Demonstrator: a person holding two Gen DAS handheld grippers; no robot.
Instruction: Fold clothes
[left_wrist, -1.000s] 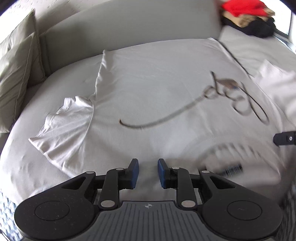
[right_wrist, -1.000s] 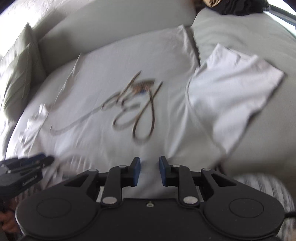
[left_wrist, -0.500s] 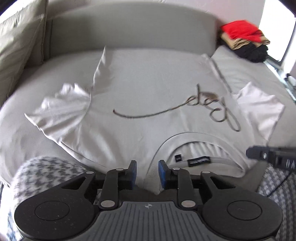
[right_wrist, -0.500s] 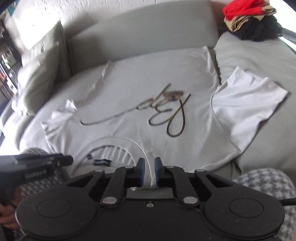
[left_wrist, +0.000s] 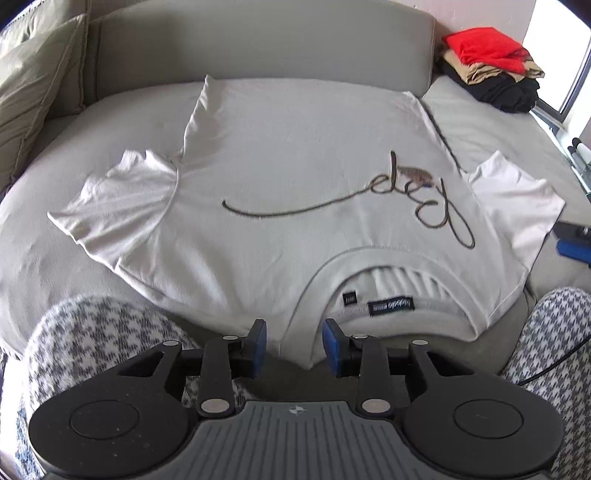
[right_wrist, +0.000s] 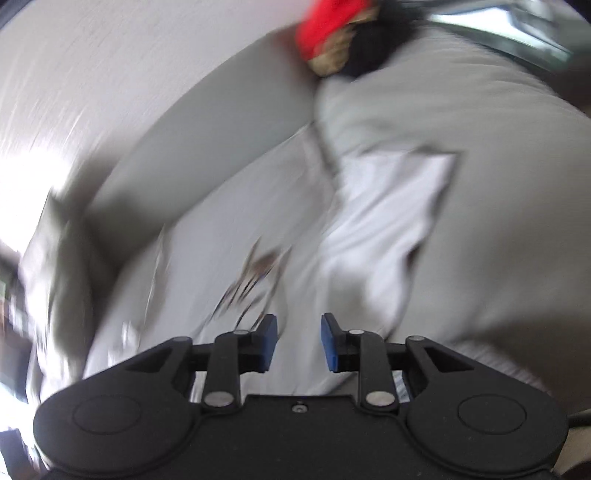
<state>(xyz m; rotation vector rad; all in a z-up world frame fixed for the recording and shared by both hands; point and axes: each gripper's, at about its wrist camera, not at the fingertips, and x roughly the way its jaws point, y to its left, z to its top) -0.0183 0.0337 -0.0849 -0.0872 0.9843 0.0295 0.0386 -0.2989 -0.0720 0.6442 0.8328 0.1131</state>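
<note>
Left wrist view looks down on a white T-shirt (left_wrist: 295, 155) that lies spread flat on a grey sofa (left_wrist: 258, 40). Its neck hole faces the camera, and a dark label (left_wrist: 390, 306) shows inside the collar. One short sleeve (left_wrist: 118, 199) sticks out to the left side and is a bit crumpled. The other sleeve (left_wrist: 517, 206) sticks out to the right. A thin brown squiggle of writing (left_wrist: 417, 192) runs across the chest. The left gripper (left_wrist: 293, 345) sits low, just above the collar edge. Its jaws are opening, with a gap between the blue pads (left_wrist: 258, 347); a bit of the collar edge shows in that gap, but the pads do not press on it. The person's knees in black and white checked trousers (left_wrist: 99, 332) show on both sides of the gripper. A stack of folded clothes (left_wrist: 495, 70), red on top, then tan, then black, rests at the far right end of the sofa. A cushion (left_wrist: 33, 81) leans at the far left. Part of the right gripper (left_wrist: 572, 240) peeks in at the right edge. The right wrist view is very blurry. It shows the right gripper's jaws opening with nothing between them, above the shirt near the right sleeve.
</note>
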